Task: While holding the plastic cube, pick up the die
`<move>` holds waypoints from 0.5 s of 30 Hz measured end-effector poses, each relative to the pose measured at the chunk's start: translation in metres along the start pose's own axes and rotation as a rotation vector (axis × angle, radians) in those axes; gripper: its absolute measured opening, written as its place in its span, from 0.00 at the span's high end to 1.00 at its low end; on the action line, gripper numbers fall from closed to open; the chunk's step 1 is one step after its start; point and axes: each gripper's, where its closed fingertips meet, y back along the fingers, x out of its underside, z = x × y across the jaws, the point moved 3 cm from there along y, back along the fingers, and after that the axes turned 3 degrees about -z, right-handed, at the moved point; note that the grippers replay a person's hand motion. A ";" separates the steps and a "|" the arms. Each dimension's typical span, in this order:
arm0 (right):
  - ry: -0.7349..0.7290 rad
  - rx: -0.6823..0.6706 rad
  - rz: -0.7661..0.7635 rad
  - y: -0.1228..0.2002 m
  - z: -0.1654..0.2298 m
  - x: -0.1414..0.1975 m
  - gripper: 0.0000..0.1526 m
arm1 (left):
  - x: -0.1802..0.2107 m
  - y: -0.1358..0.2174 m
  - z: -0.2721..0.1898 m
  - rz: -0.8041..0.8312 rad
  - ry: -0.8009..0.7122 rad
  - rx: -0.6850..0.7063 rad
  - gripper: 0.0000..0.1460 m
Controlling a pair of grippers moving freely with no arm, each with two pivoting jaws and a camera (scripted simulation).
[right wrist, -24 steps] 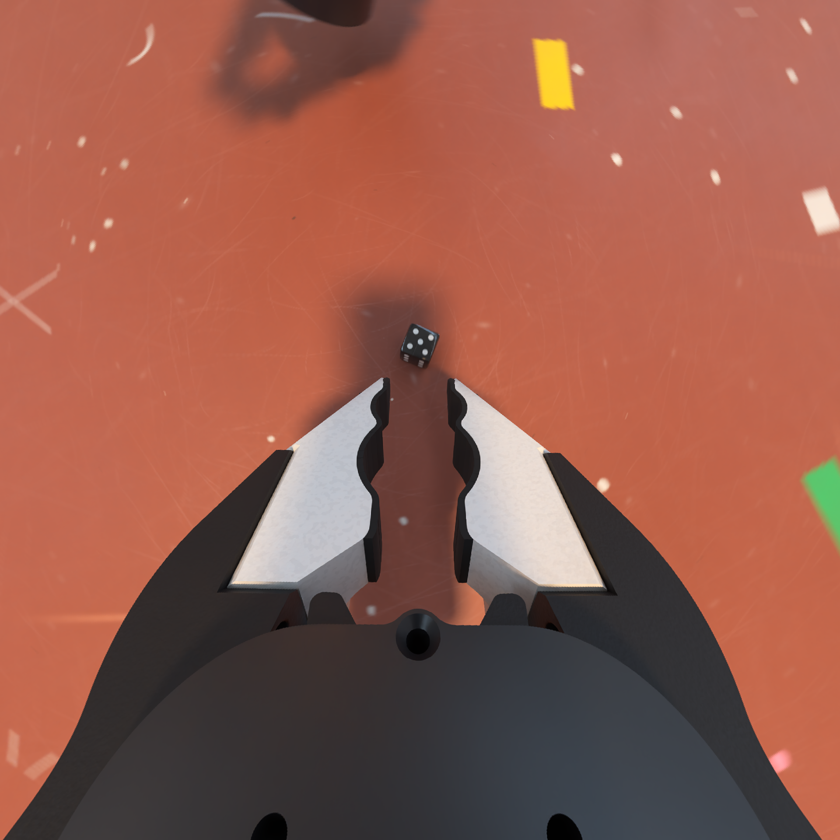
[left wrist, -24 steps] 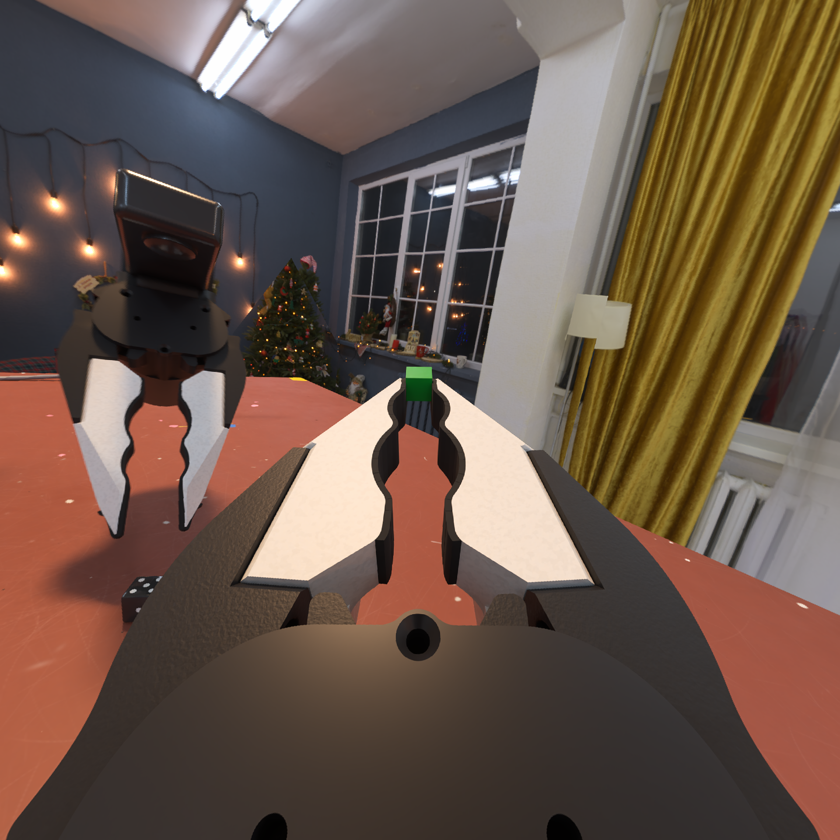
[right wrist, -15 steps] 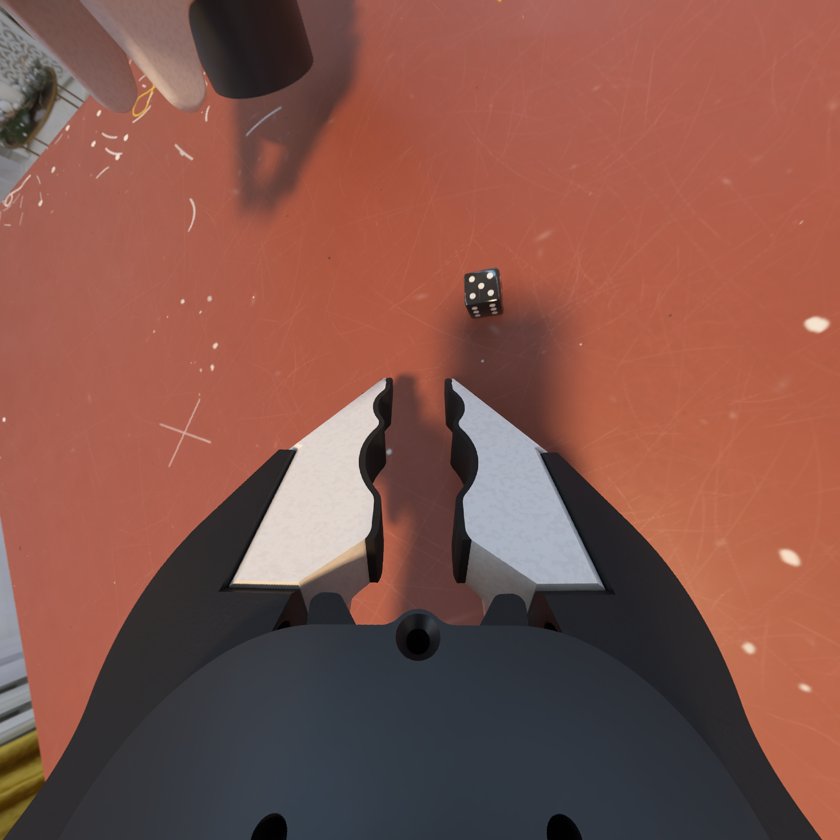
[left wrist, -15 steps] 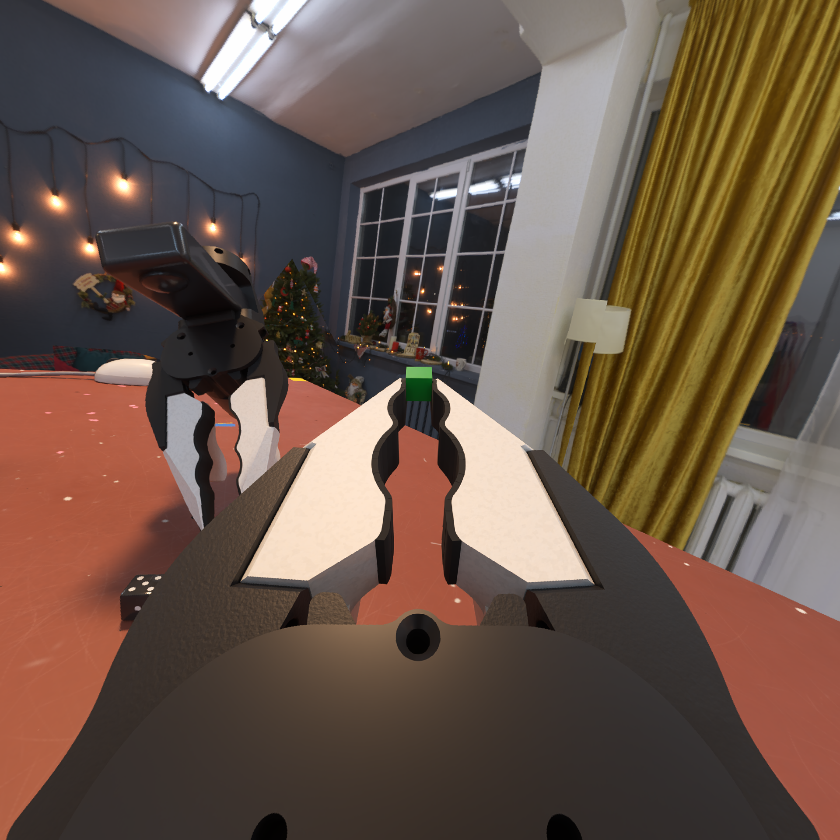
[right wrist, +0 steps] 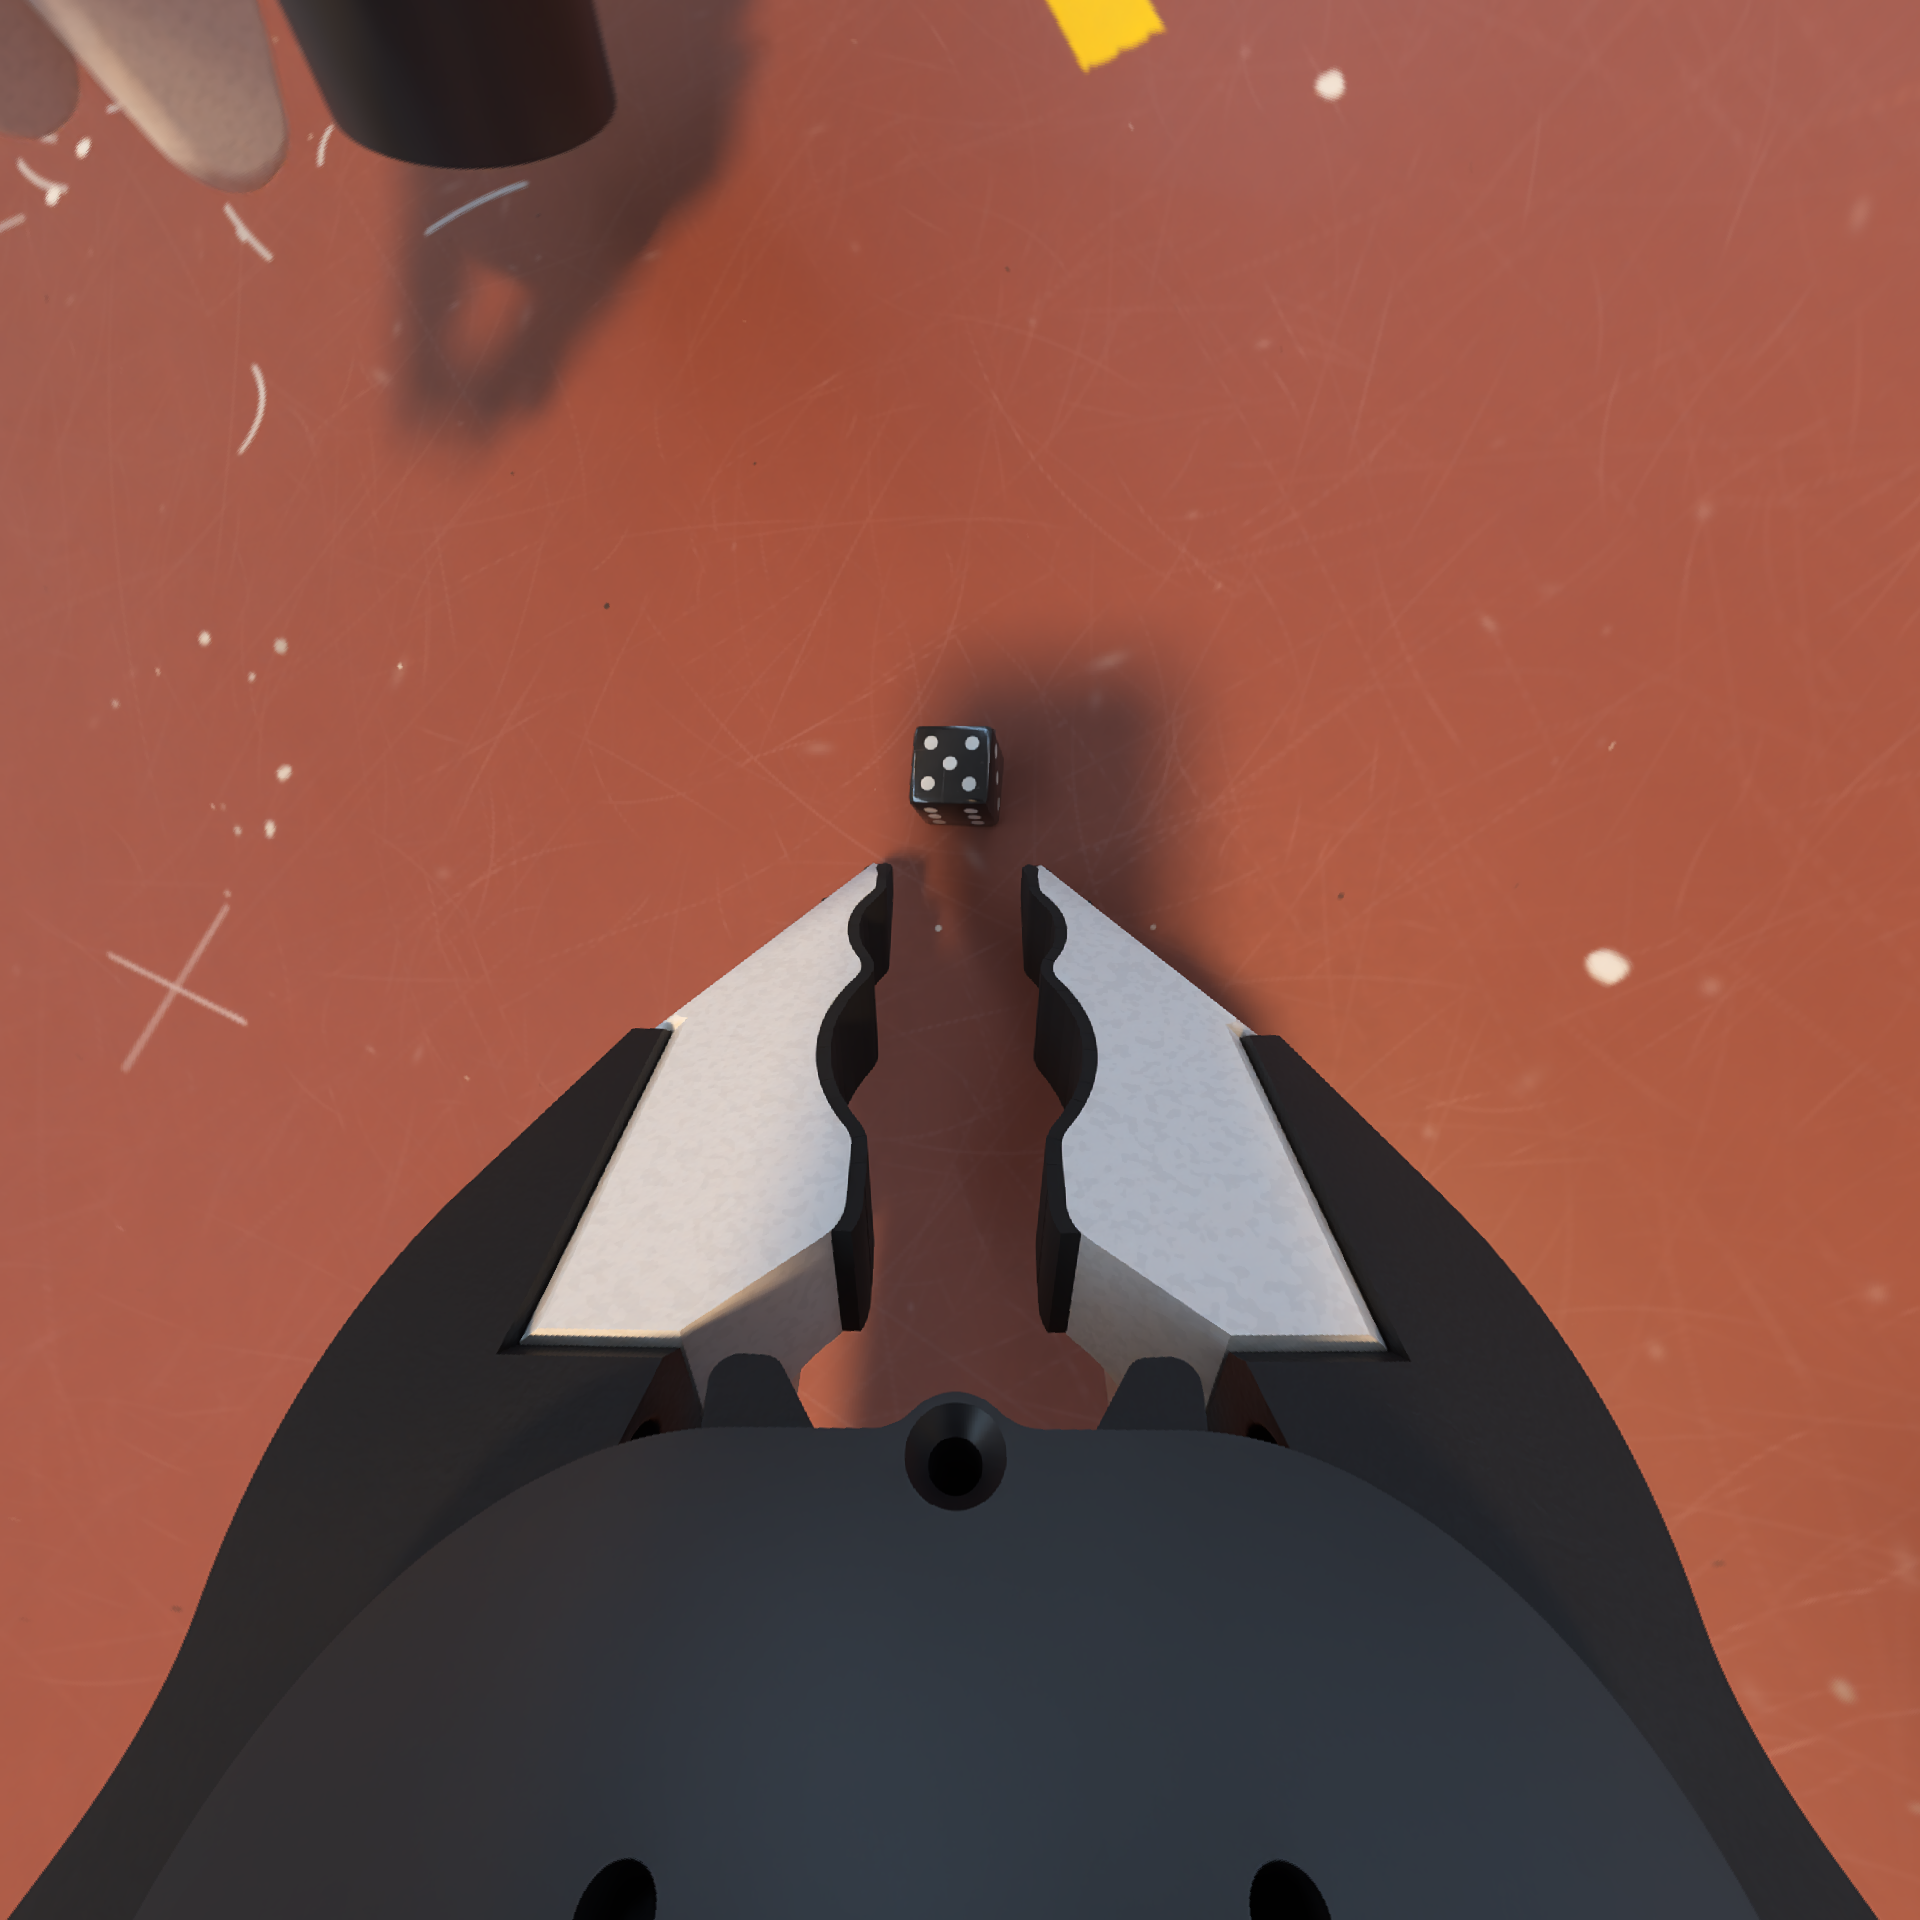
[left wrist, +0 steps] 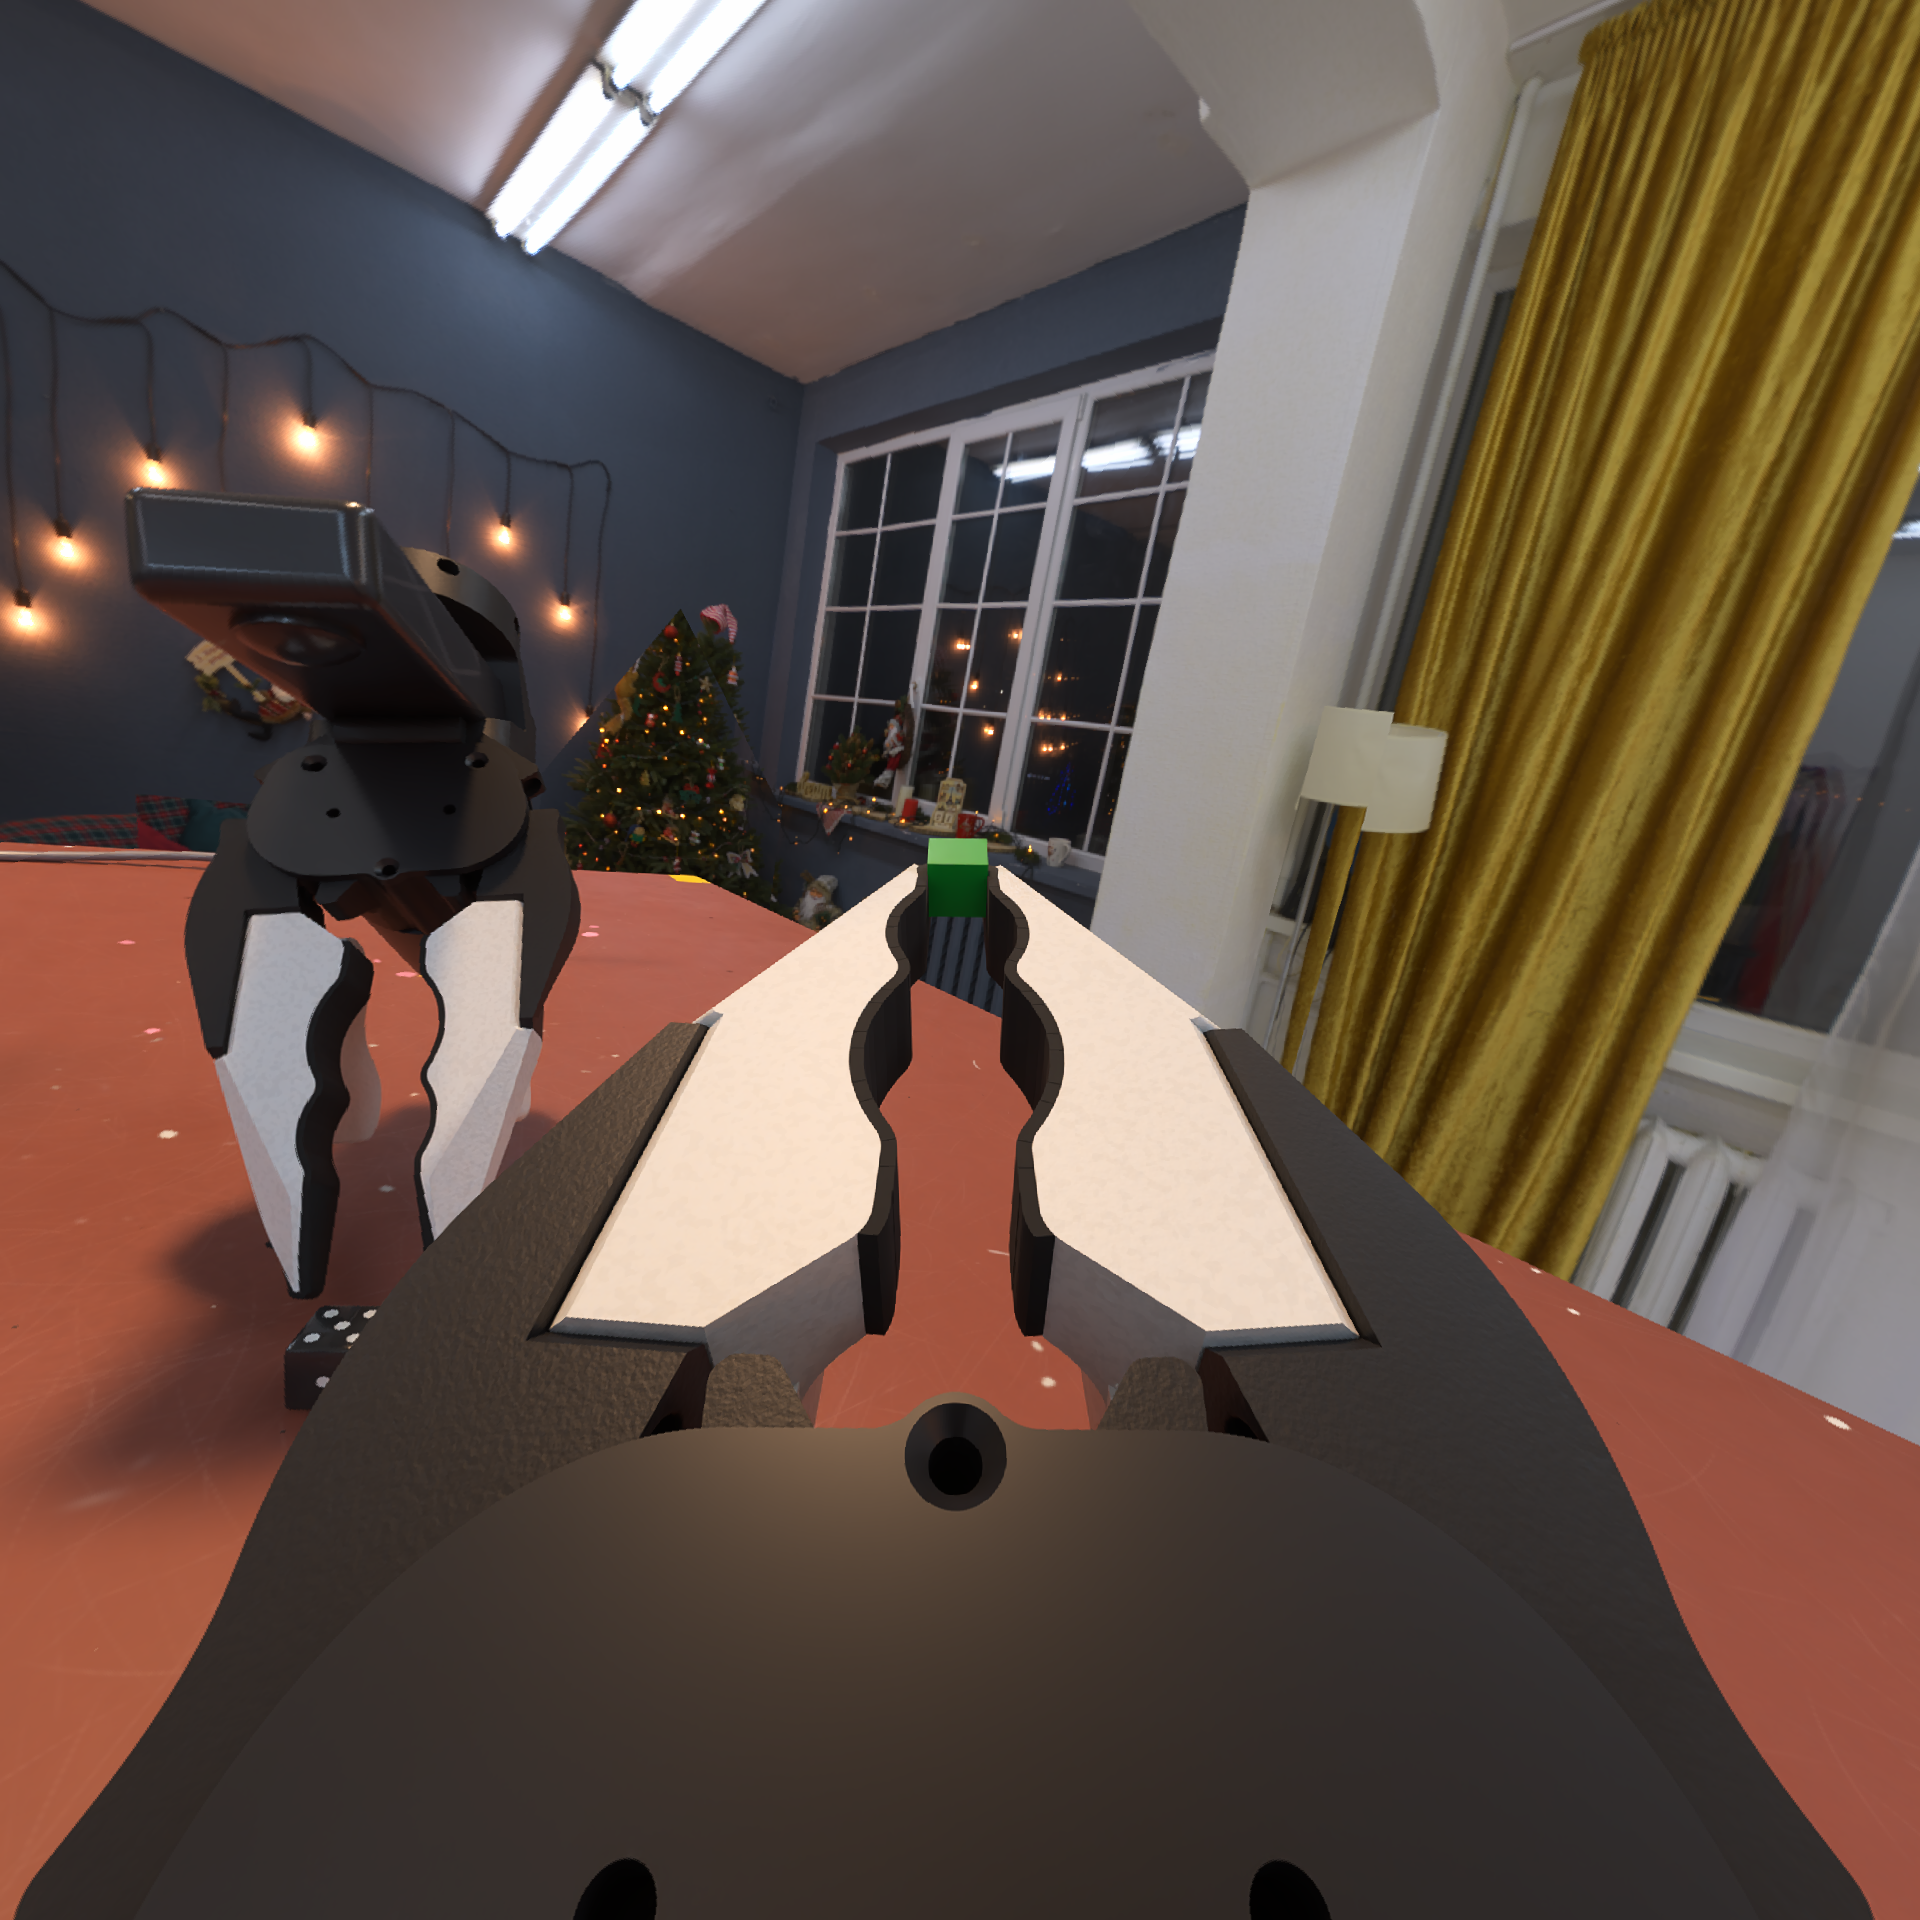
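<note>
My left gripper is shut on a small green plastic cube at its fingertips and holds it above the red table. A black die with white pips lies on the table, just ahead of my right gripper, which is open, empty and points down at it. In the left wrist view the right gripper hangs at the left with its tips just above the die, which my left gripper's body partly hides.
The left gripper's dark body and pale finger show at the right wrist view's top left. A yellow tape strip lies on the table far ahead. The table's edge runs at the right, before a gold curtain.
My right gripper has swung and come down closer over the die, which now sits centred just ahead of its tips. My left gripper keeps the cube still.
</note>
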 end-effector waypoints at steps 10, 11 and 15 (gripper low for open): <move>0.286 -0.114 0.066 -0.003 -0.001 -0.005 0.87 | 0.002 -0.001 0.002 0.018 0.006 -0.015 0.94; 0.281 -0.117 0.071 -0.004 -0.001 -0.005 0.86 | 0.002 -0.001 0.002 0.018 0.003 -0.020 0.94; 0.301 -0.086 0.102 -0.009 -0.004 -0.003 0.87 | 0.002 0.000 0.003 0.019 0.006 -0.022 0.94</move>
